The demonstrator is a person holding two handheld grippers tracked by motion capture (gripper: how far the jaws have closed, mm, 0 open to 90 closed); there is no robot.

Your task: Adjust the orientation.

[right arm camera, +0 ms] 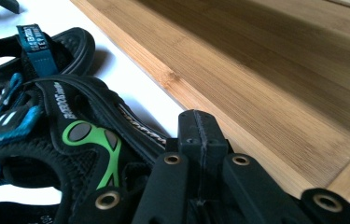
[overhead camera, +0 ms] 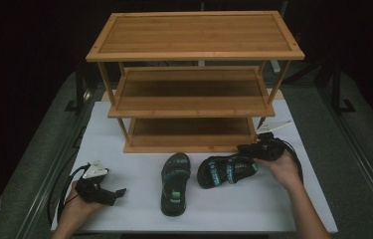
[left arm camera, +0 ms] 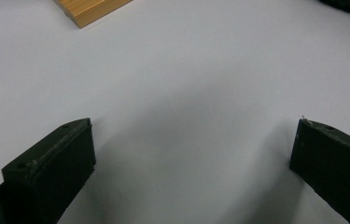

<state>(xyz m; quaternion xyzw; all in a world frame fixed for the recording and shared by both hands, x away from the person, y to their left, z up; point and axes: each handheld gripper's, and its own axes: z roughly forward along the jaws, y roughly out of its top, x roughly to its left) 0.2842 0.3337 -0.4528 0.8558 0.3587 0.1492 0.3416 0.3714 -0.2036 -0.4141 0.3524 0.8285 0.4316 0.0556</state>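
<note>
A three-tier bamboo shoe rack stands at the far side of the white counter, all its shelves bare. In front of it lie two black sandals. The left sandal lies lengthwise, pointing toward the rack, with a green patch at its near end. The right sandal, with blue straps, lies crosswise, just beside the first. The right gripper, held in the person's right hand, sits at the right end of that sandal, near the rack's bottom shelf. The left gripper rests low over the counter's near left corner, well apart from the sandals, its fingers pointing right.
</note>
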